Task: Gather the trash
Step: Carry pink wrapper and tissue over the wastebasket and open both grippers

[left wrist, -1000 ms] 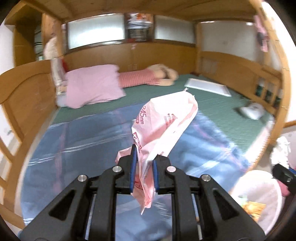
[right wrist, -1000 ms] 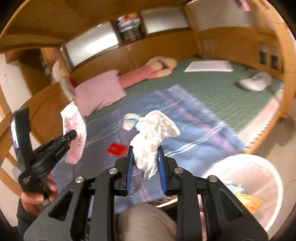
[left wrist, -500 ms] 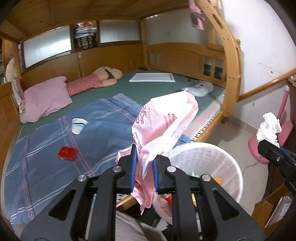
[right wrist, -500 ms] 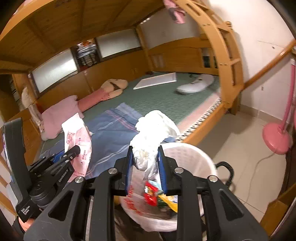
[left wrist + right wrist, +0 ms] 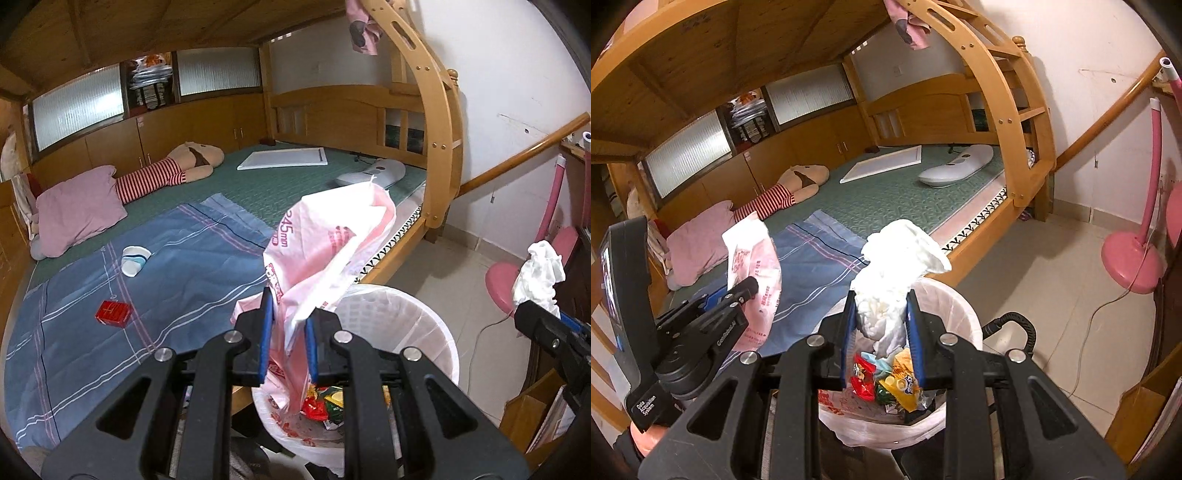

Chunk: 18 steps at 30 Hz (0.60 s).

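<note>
My left gripper (image 5: 288, 343) is shut on a pink and white plastic bag (image 5: 328, 251) and holds it over the near rim of a white lined trash bin (image 5: 417, 325). My right gripper (image 5: 881, 328) is shut on a crumpled white tissue wad (image 5: 894, 266) above the same bin (image 5: 960, 306), which holds several colourful wrappers (image 5: 886, 380). The bag also shows at the left of the right wrist view (image 5: 753, 258), and the tissue at the right of the left wrist view (image 5: 539, 273). A red packet (image 5: 113, 313) and a white and blue paper cup (image 5: 133, 260) lie on the blue blanket (image 5: 74, 350).
The bin stands on the tiled floor beside the wooden bunk bed, whose curved post (image 5: 439, 147) rises near it. A pink pillow (image 5: 79, 208), a plush doll (image 5: 177, 170), a white board (image 5: 284, 158) and a white device (image 5: 373, 173) lie on the bed. A pink fan base (image 5: 1130, 262) stands at right.
Both grippers have swung from over the bed to the right and come over the trash bin, each still holding its piece of trash. The bin now fills the lower view.
</note>
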{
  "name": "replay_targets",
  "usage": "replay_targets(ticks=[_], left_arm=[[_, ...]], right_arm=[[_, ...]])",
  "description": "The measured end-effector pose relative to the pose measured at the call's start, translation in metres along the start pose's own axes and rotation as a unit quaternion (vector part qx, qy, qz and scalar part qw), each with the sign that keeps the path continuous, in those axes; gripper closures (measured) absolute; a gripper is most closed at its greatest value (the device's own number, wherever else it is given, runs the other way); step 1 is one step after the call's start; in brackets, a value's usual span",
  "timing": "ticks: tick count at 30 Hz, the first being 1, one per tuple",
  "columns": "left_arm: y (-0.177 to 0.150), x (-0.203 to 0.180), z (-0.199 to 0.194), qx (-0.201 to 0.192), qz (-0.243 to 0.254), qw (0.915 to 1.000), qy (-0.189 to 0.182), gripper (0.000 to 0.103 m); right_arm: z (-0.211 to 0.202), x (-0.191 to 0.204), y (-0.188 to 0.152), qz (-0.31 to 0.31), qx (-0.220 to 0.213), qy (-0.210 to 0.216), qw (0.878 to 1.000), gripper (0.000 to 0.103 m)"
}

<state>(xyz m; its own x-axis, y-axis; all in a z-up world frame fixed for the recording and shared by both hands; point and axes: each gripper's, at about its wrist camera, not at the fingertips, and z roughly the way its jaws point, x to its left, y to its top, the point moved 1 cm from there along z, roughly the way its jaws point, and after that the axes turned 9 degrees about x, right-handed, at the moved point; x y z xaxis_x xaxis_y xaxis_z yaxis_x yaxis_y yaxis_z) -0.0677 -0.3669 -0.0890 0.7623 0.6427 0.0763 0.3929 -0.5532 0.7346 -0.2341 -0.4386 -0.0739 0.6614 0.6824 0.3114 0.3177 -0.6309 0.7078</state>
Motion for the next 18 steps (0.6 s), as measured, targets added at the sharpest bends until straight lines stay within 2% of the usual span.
replay_targets(ticks=[9, 14, 15, 16, 18], left_arm=[[0.002, -0.012, 0.016, 0.011, 0.009, 0.9998, -0.010, 0.086], [0.004, -0.017, 0.031, 0.022, 0.014, 0.9996, -0.013, 0.081], [0.003, -0.019, 0.035, 0.025, 0.016, 0.9995, -0.014, 0.076], [0.002, -0.019, 0.038, 0.028, 0.018, 0.9994, -0.013, 0.063], [0.002, -0.020, 0.045, 0.032, 0.012, 0.9994, -0.008, 0.046]], right_arm=[[-0.001, -0.007, -0.003, 0.008, -0.001, 0.000, 1.000, 0.077], [0.001, -0.008, -0.003, 0.009, 0.003, -0.002, 1.000, 0.077], [0.003, -0.008, -0.003, 0.008, 0.004, -0.004, 1.000, 0.077], [0.004, -0.008, -0.003, 0.008, 0.006, -0.005, 1.000, 0.077], [0.007, -0.007, -0.002, 0.009, 0.010, -0.008, 1.000, 0.077]])
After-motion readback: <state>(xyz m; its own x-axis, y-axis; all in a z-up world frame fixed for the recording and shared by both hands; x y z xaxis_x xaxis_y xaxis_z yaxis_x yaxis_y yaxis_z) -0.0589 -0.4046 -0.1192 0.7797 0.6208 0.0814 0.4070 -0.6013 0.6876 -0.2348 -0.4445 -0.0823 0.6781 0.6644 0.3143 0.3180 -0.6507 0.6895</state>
